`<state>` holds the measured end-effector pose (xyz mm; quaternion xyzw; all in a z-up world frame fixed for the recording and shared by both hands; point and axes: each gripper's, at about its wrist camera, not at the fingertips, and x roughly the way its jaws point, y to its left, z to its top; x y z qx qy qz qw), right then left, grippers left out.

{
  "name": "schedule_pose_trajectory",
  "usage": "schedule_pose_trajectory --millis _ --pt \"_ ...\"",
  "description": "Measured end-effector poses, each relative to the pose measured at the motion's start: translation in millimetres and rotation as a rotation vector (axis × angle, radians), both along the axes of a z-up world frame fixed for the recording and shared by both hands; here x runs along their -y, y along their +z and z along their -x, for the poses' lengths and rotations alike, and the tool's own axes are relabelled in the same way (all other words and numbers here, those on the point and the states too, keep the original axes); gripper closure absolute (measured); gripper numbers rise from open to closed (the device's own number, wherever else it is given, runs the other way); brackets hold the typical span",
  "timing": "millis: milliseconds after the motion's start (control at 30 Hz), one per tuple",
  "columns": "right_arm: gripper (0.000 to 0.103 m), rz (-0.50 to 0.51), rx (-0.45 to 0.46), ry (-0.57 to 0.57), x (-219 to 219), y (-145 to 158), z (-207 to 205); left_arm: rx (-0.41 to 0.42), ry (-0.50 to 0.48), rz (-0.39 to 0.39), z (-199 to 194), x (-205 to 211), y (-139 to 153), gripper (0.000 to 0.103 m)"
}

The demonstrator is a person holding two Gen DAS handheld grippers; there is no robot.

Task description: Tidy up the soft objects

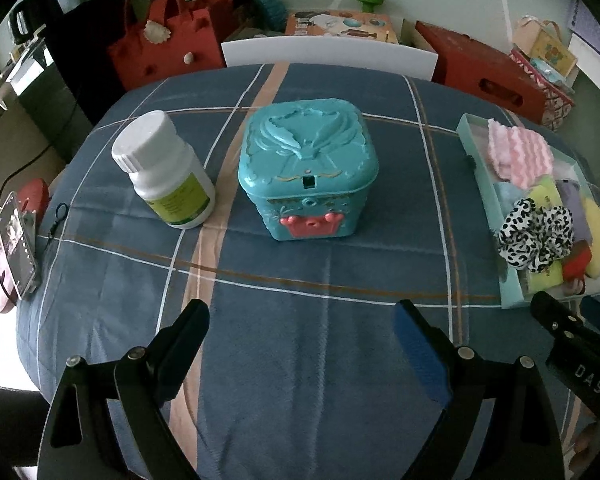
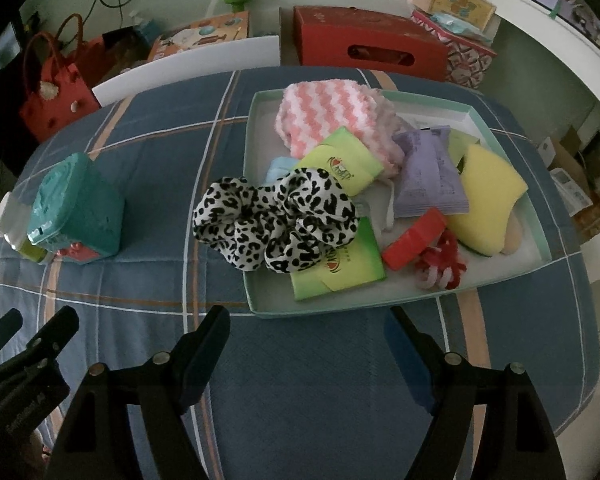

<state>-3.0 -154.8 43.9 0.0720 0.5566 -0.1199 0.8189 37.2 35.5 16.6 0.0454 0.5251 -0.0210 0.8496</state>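
Both tongs, left (image 1: 300, 344) and right (image 2: 306, 344), spread empty; leopard scrunchie (image 2: 276, 224) seemingly overhangs tray (image 2: 256, 304)

Home room, plaid tablecloth (image 1: 300, 320), red handbag (image 1: 160, 48)

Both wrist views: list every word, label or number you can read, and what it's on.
"DAS": white letters on the right gripper body, left wrist view.
Green packets: red logo print, too blurred to read.
White bottle: green label, unreadable.
Purple packet: fine print, too small.
Left gripper body: faint lettering, unreadable.
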Motion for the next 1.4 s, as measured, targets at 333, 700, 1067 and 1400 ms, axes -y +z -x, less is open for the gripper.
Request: schedule_pose_trajectory --millis 333,700,1067,1400 --pt "0.021 -0.003 -0.001 -0.007 2.1 -0.8 0.5 -0.003 0.015 -0.035 -0.6 0.1 -0.6 0.01" --pt "0.021 -0.002 -0.008 -0.017 3.8 -3.0 -0.2 -0.03 0.028 -0.052 -2.7 -2.3 -6.9 0.01" --pt "0.021 -0.001 -0.015 -0.018 4.1 -4.3 -1.4 -0.042 0.027 -0.044 -4.7 -3.8 -8.3 0.01" --pt "0.021 -0.002 -0.022 -0.025 3.8 -6.4 -1.6 -0.048 0.033 -0.041 -4.5 -4.7 -8.8 0.01"
